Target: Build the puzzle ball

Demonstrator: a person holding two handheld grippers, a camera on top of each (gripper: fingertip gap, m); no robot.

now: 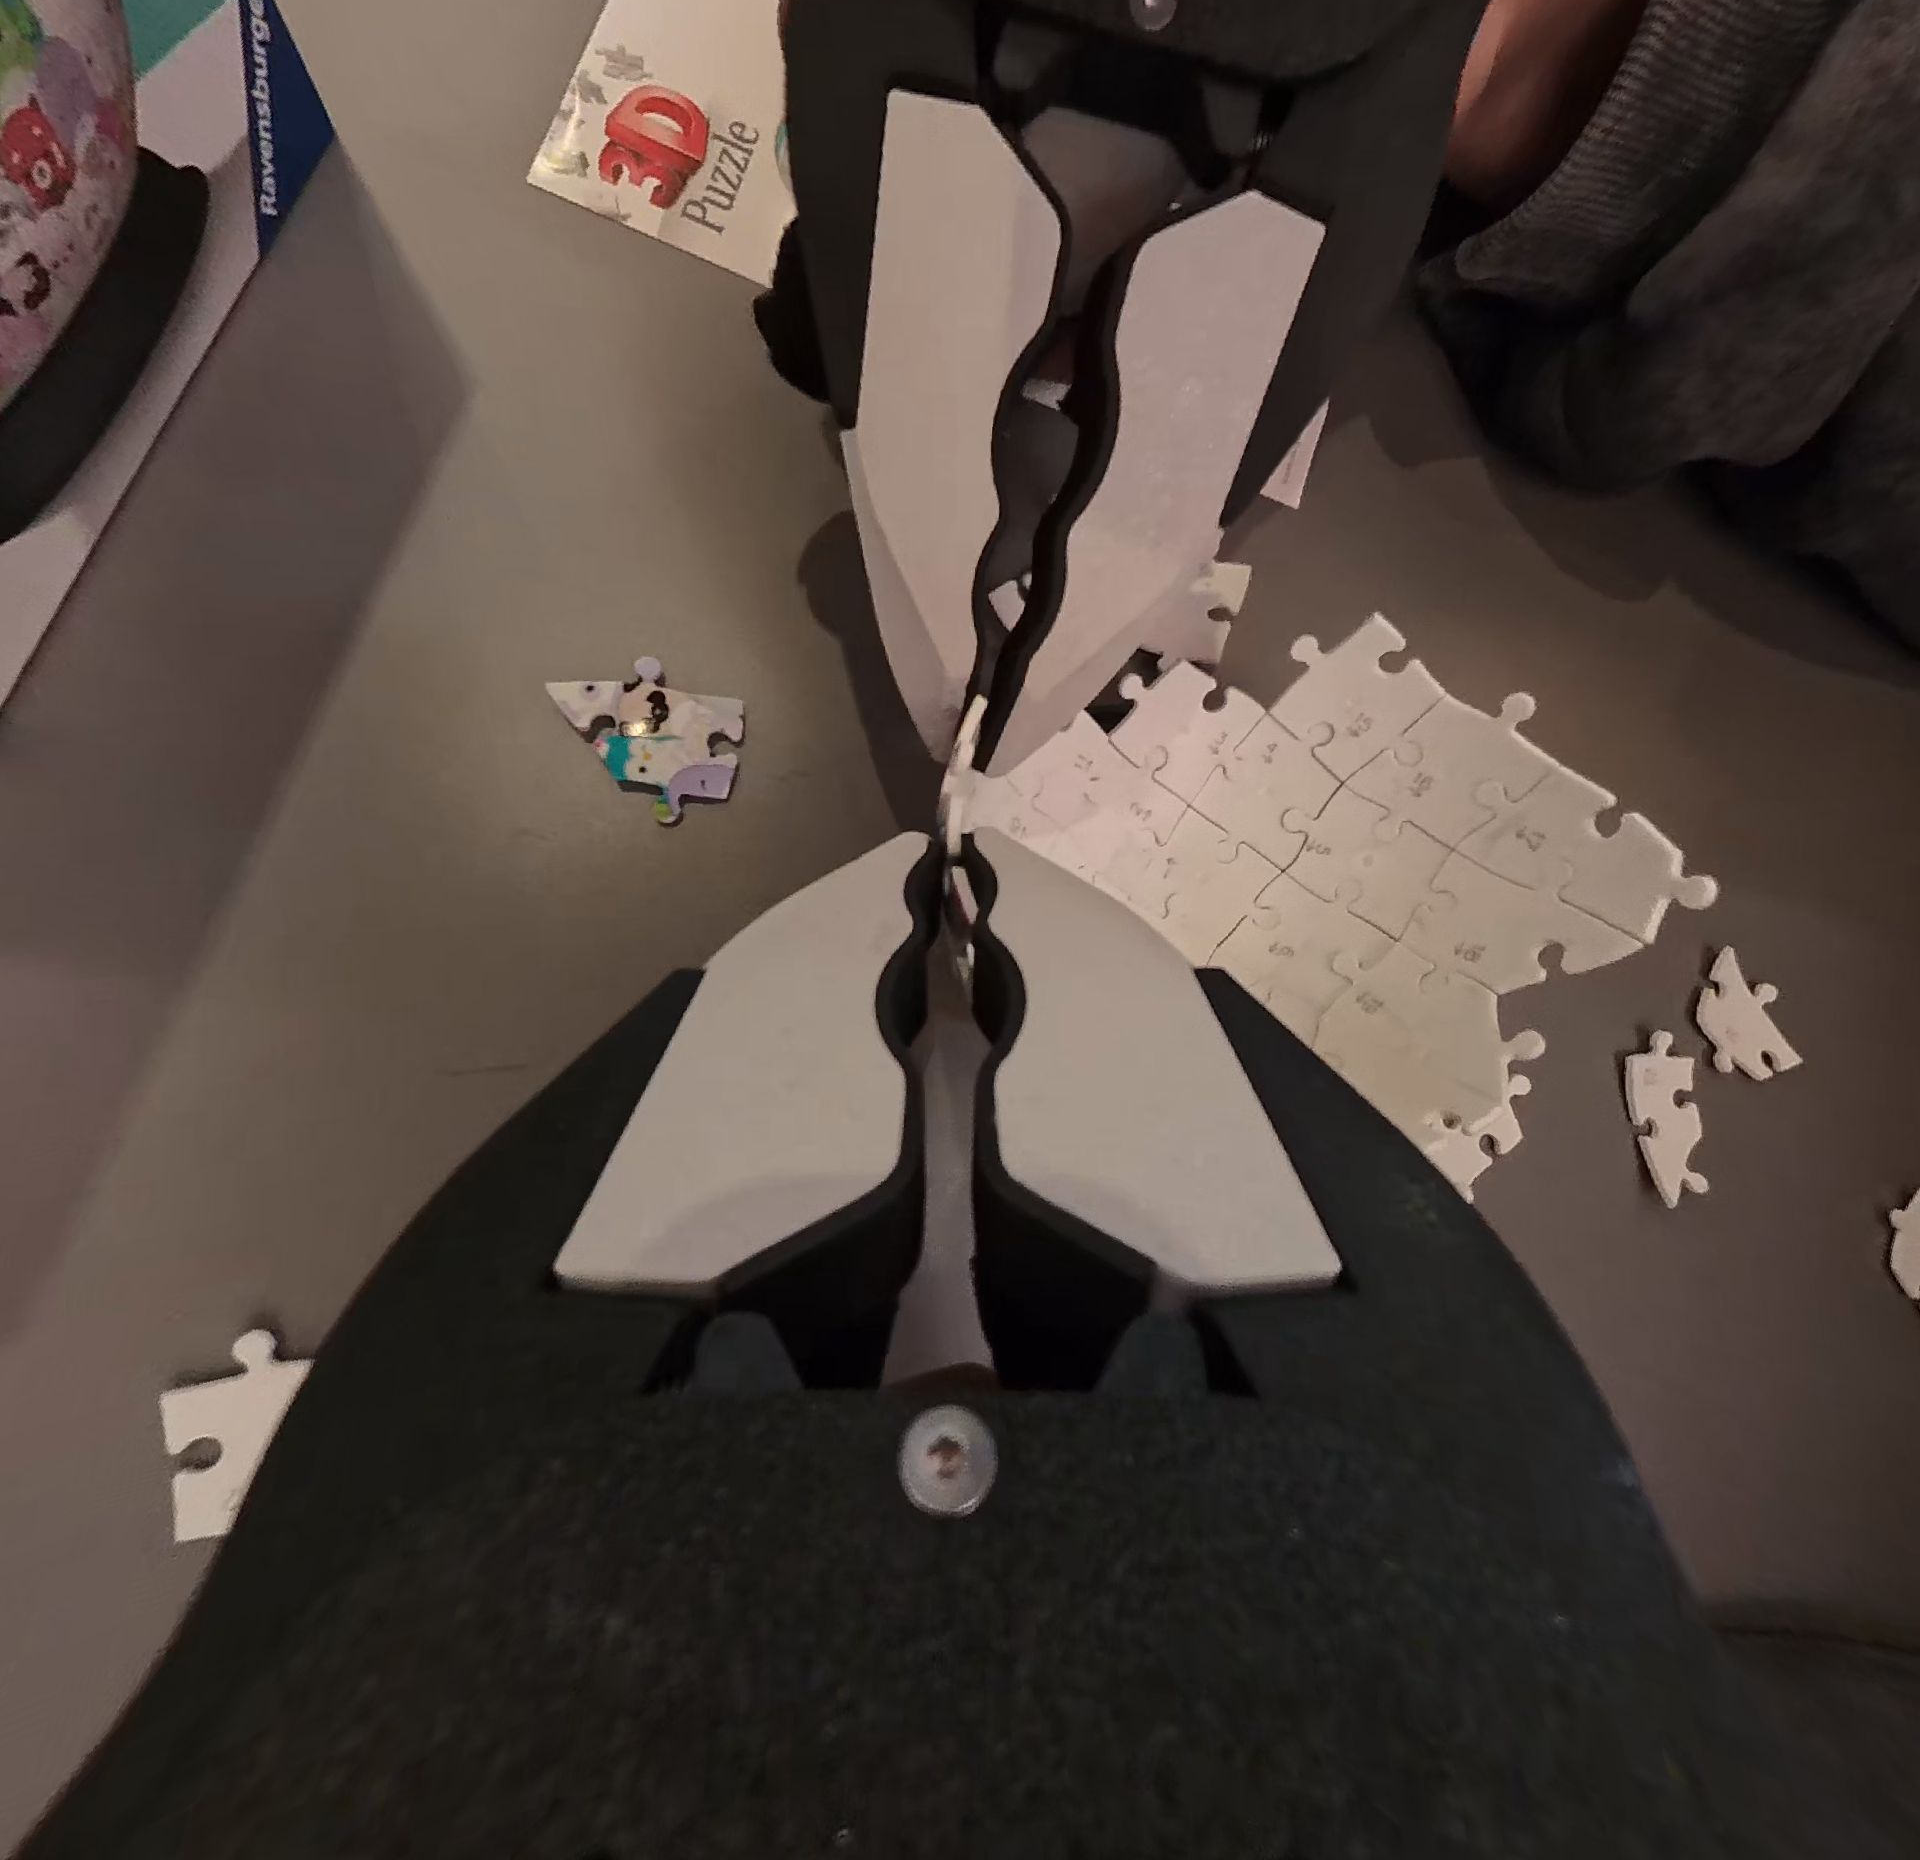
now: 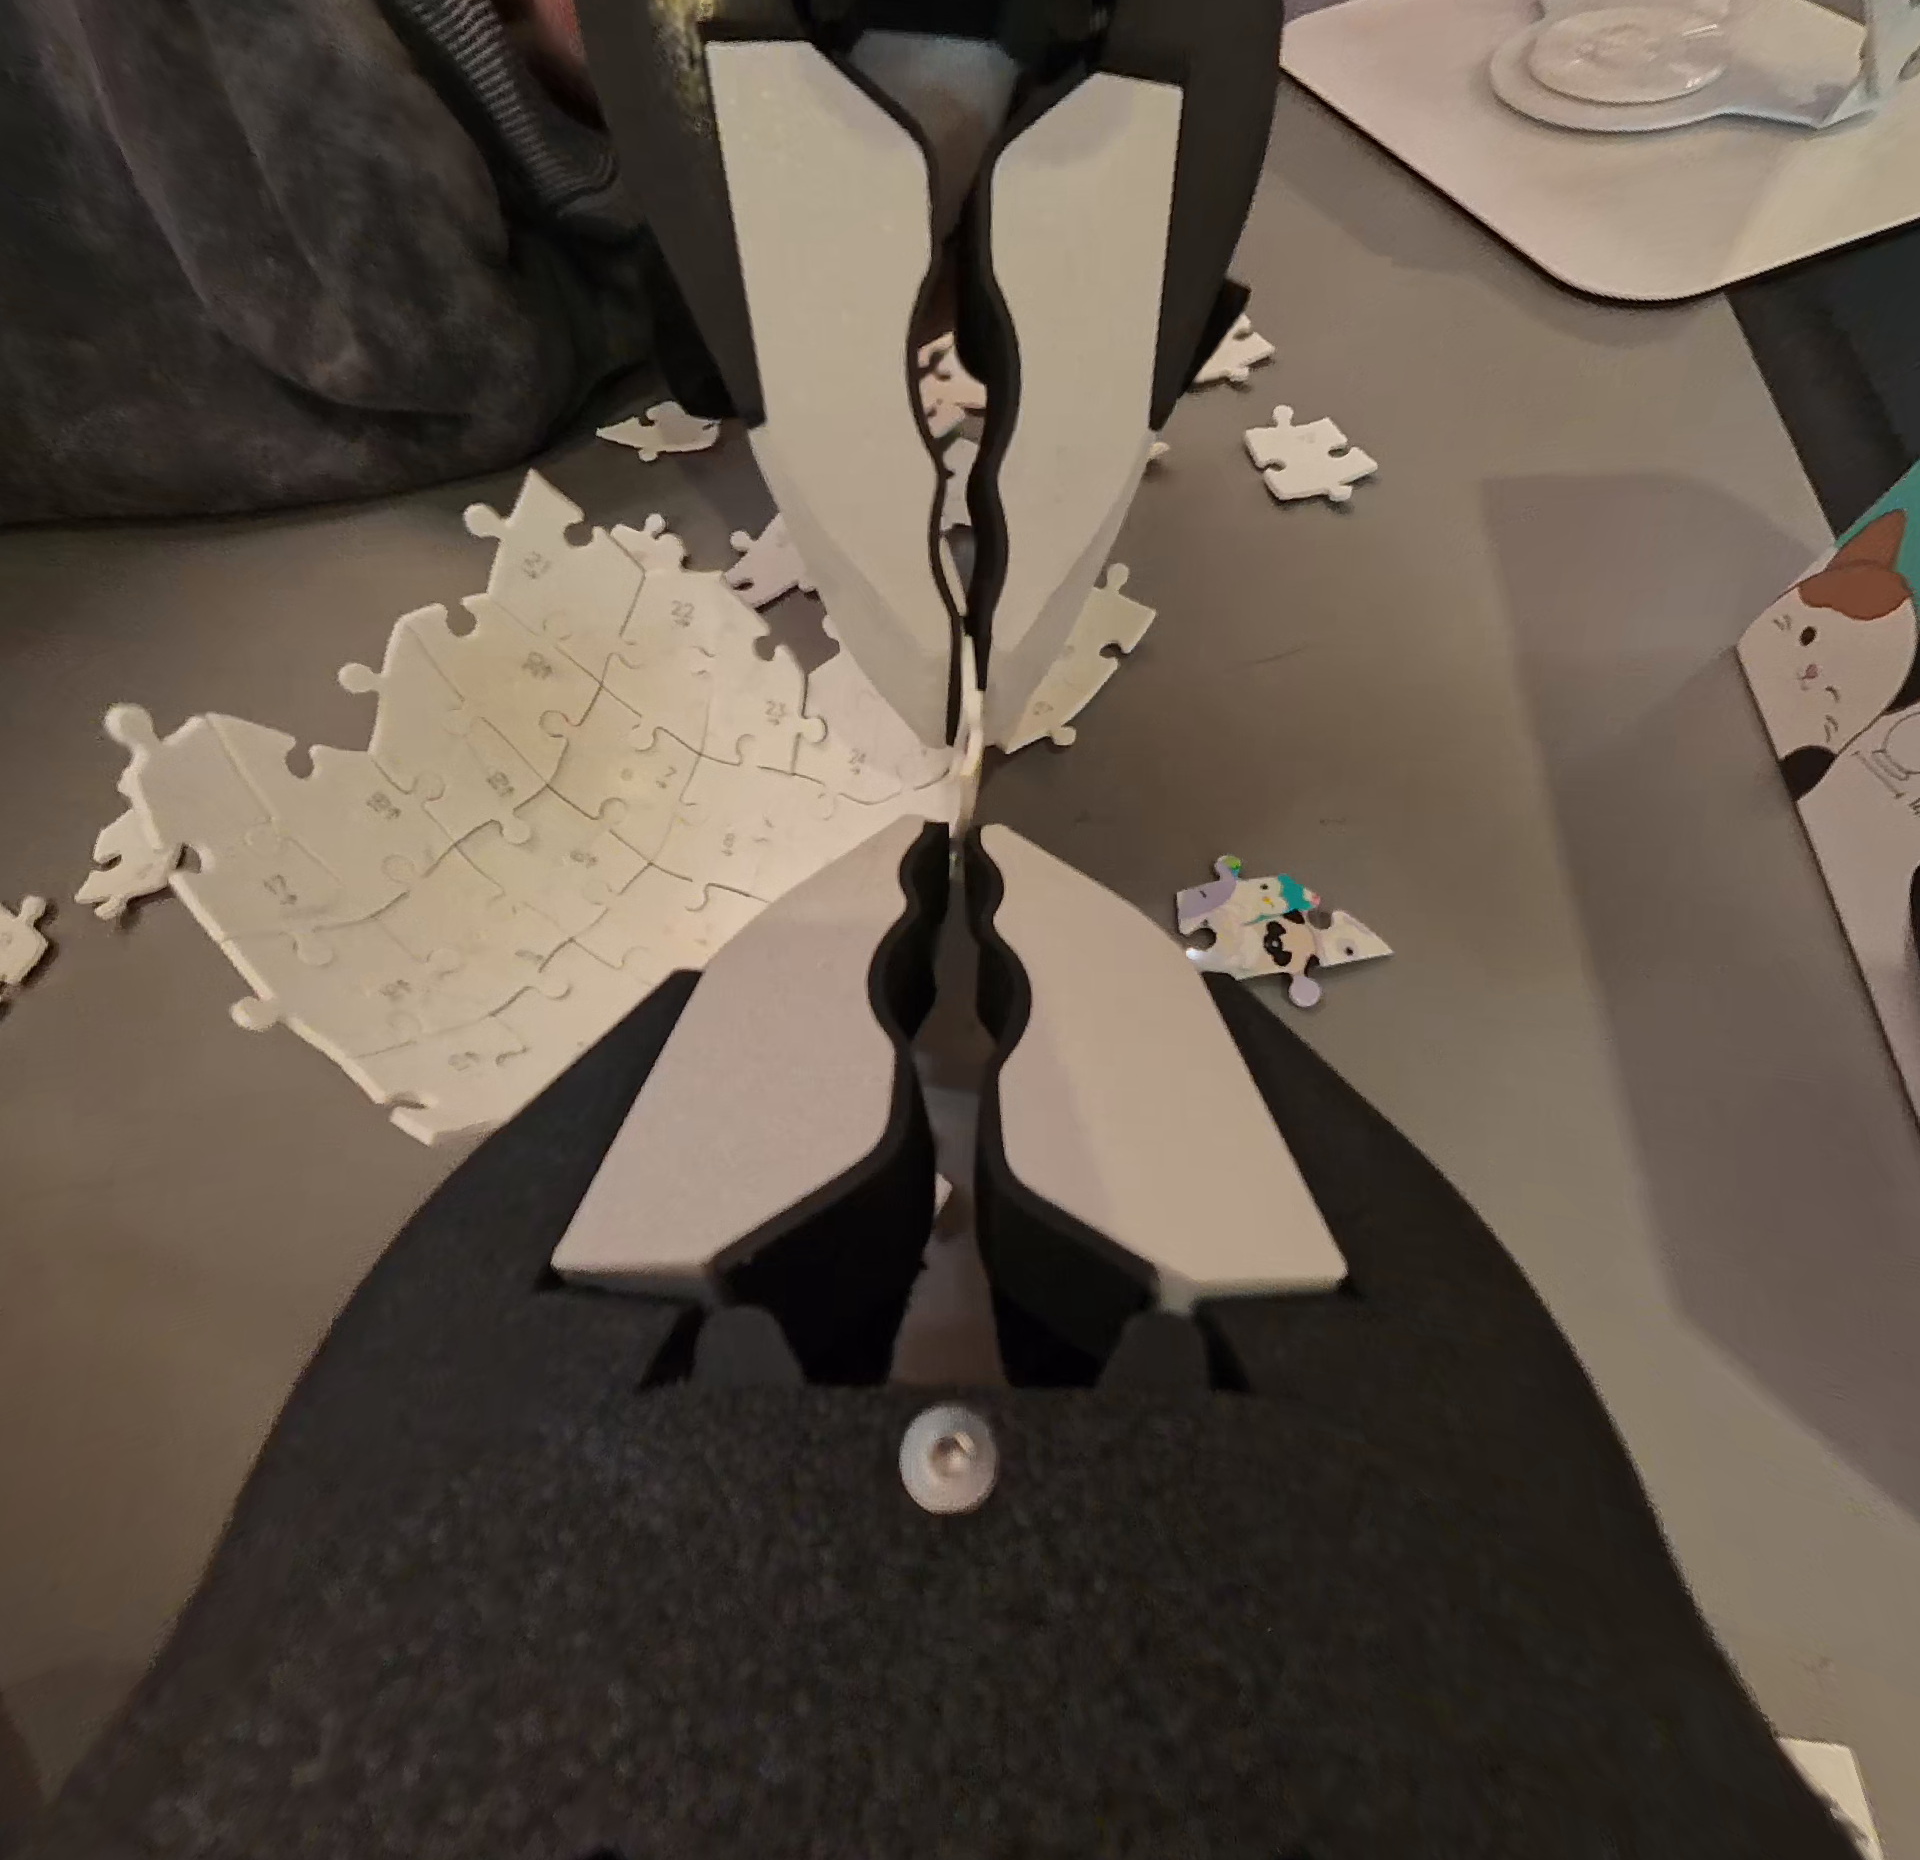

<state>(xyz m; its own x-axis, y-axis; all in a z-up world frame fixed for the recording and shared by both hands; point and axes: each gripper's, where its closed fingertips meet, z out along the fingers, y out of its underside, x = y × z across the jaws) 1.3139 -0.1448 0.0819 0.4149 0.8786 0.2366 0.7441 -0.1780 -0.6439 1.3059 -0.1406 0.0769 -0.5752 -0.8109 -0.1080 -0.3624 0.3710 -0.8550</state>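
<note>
My left gripper (image 1: 951, 860) is shut on a puzzle piece (image 1: 958, 911) seen edge-on between its tips. My right gripper (image 1: 977, 745) comes in from the far side, tip to tip with it, shut on a white piece (image 1: 964, 782). In the right wrist view my right gripper (image 2: 961, 844) is at the bottom, the left gripper (image 2: 971, 724) is opposite, and the white piece (image 2: 971, 761) stands between them. The pieces meet at the corner of an assembled curved section (image 1: 1351, 844) lying white side up (image 2: 499, 823). I cannot tell whether they are joined to it.
A small coloured cluster of pieces (image 1: 655, 740) (image 2: 1273, 927) lies on the grey table. Loose white pieces (image 1: 1662, 1114) (image 1: 223, 1415) (image 2: 1309, 454) lie around. The puzzle box (image 1: 260, 96), a leaflet (image 1: 665, 117), grey cloth (image 2: 260, 252) and a white mat (image 2: 1558, 179) border the area. Less than 4 cm separates the two grippers' tips.
</note>
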